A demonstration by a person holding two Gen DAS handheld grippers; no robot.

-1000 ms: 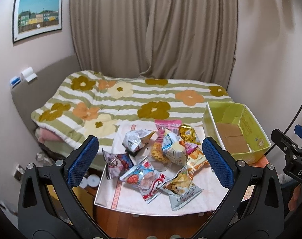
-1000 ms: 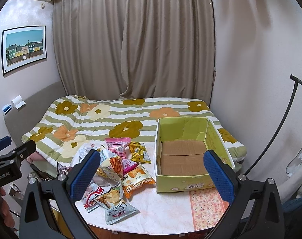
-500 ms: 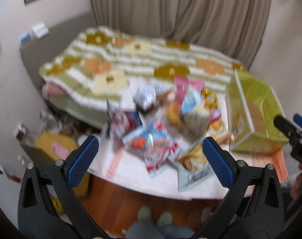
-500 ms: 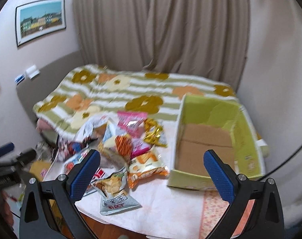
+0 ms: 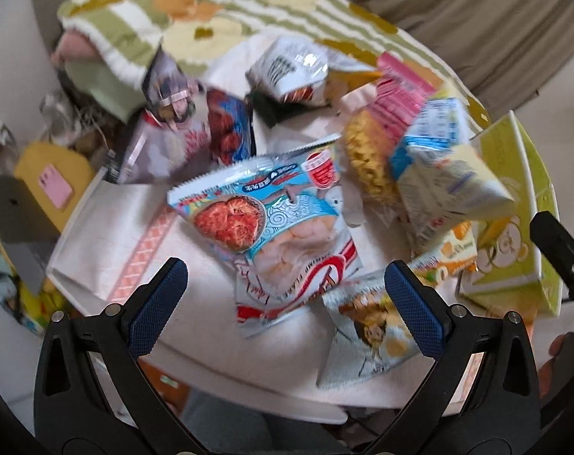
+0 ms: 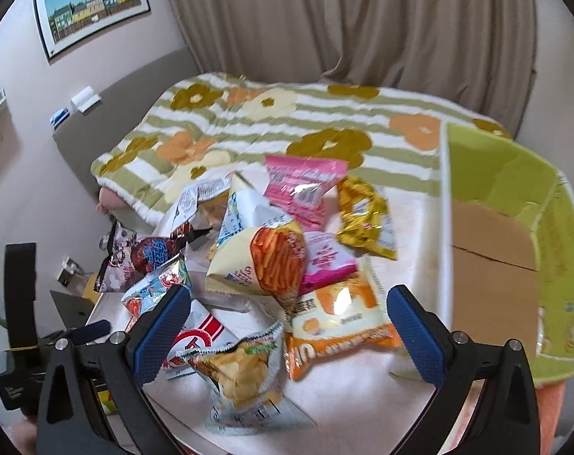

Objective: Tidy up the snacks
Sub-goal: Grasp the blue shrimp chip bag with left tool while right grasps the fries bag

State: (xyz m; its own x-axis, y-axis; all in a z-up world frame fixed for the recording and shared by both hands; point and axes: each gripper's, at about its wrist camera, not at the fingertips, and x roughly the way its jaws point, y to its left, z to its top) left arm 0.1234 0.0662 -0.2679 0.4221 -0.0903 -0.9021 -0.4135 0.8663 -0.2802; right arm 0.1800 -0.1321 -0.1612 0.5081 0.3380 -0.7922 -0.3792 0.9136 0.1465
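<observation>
Several snack bags lie in a heap on a white table (image 5: 108, 235). In the left wrist view my left gripper (image 5: 287, 299) is open and empty, low over a blue and red shrimp-chip bag (image 5: 272, 208). A chip bag (image 5: 366, 337) lies by its right finger. In the right wrist view my right gripper (image 6: 287, 326) is open and empty, above an orange bag (image 6: 340, 314) and the chip bag (image 6: 241, 375). A cream bag of orange sticks (image 6: 264, 254), a pink bag (image 6: 306, 185) and a gold bag (image 6: 366, 216) lie beyond. The green box (image 6: 514, 227) stands empty at the right.
A bed with a striped flower blanket (image 6: 272, 121) lies behind the table. A curtain (image 6: 363, 19) hangs at the back. A yellow stool with a pink phone (image 5: 55, 189) stands left of the table. The green box also shows in the left wrist view (image 5: 514, 227).
Both grippers have moved forward and down toward the snack heap; the bags now fill the views. Both stay open and empty.
</observation>
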